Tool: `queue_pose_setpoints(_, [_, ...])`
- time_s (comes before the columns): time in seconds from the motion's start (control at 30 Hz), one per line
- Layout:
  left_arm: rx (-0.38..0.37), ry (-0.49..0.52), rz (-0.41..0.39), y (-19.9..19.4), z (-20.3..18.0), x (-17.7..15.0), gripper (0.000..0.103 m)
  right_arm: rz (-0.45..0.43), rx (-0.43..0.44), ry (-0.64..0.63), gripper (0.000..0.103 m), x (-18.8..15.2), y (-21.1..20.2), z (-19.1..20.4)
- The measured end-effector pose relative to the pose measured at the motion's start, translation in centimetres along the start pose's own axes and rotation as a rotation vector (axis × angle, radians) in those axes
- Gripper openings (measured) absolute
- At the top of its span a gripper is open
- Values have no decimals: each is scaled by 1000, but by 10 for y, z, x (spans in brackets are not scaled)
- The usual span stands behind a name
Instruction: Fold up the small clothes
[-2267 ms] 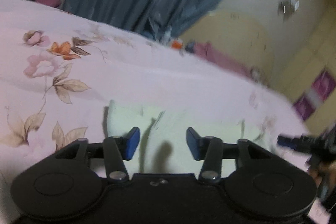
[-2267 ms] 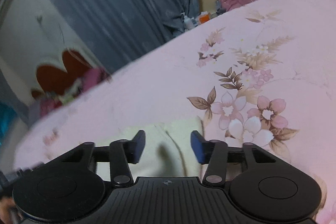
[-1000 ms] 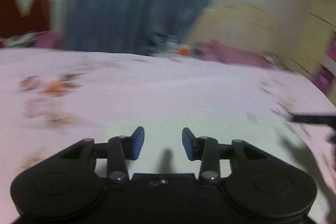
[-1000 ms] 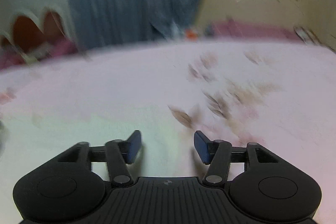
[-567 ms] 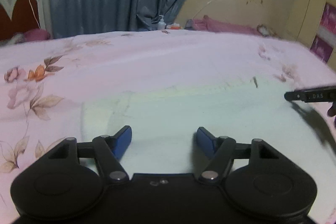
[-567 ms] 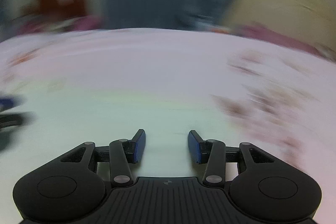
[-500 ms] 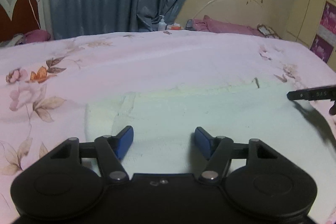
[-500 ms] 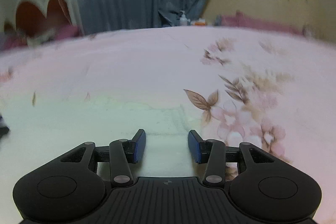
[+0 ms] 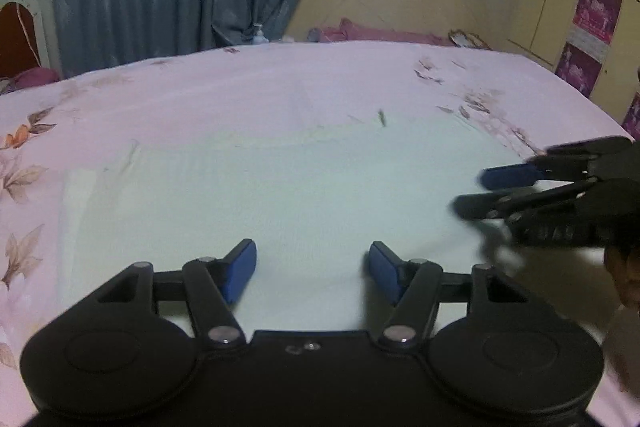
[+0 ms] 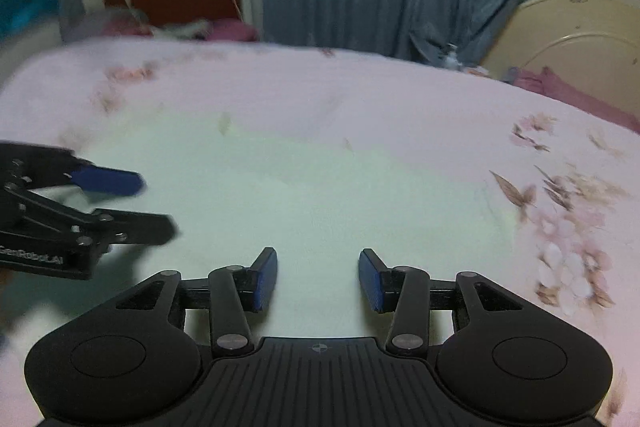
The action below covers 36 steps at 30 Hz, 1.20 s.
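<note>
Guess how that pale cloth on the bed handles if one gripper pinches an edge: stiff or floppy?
Likely floppy: the cloth lies flat, following the bedsheet, with soft creases near its left edge. Probably light, so it may drag or bunch rather than slide whole. Both grippers are open above it.

The only legible lettering is the white "GenRobot.AI" printed along the black body of the left gripper [image 10: 120,203] at the left edge of the right wrist view, while the purple posters [image 9: 596,13] on the wardrobe doors carry print too small to read.
</note>
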State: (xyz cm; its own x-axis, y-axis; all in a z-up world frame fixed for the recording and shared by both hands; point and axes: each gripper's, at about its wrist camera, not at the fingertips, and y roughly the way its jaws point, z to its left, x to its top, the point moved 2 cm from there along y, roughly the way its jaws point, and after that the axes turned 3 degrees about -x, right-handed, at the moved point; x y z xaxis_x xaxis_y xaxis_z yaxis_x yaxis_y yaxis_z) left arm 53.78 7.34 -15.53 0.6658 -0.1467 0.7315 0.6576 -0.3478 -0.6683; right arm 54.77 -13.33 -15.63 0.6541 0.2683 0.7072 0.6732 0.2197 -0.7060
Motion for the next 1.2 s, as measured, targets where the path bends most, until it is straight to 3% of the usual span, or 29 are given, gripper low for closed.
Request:
queue_pose_setpoints(0.13, [19,-17,-48,-25,4,1,58,20,-40,79,45,0,-8,-19])
queue_pose_setpoints(0.23, [14,1,-39,-26,-2,-7,58,-7,42,41,45,-5,-25,-5])
queue_pose_setpoints(0.3, [45,2,-3,-19,-3,-16,61,32,6,-3,45,-13,-19,1])
queue_pose_setpoints(0.43, [61,-23,-51,-40,-9,-18,57,35,-35,60,45,-12,-28,-3])
queue_pose_setpoints(0.53, [27,-26,-74,-58,-21,-27,57,-10,51,44,45,-18,-56,10])
queue_pose_setpoints(0.77, [-31,1,-33,-74,-61,-65,53,29,176,-14,45,-55,-79,53])
queue_pose_setpoints(0.8, [-35,-5,-22,-74,-63,-70,50,40,186,-12,44,-60,-79,57])
queue_pose_setpoints(0.87, [-35,-6,-2,-73,-67,-80,49,64,205,-9,28,-69,-74,63])
queue_pose_setpoints(0.9, [-25,-3,1,-73,-68,-84,50,63,199,-16,25,-70,-72,65])
queue_pose_setpoints(1.03, [0,-43,-17,-82,-57,-88,48,60,185,-21,22,-71,-75,63])
queue_pose_setpoints(1.13, [46,-85,-28,-95,-39,-94,41,59,123,20,19,-76,-85,48])
queue_pose_setpoints(1.2, [76,-118,-33,-104,-24,-99,38,68,72,56,10,-84,-91,30])
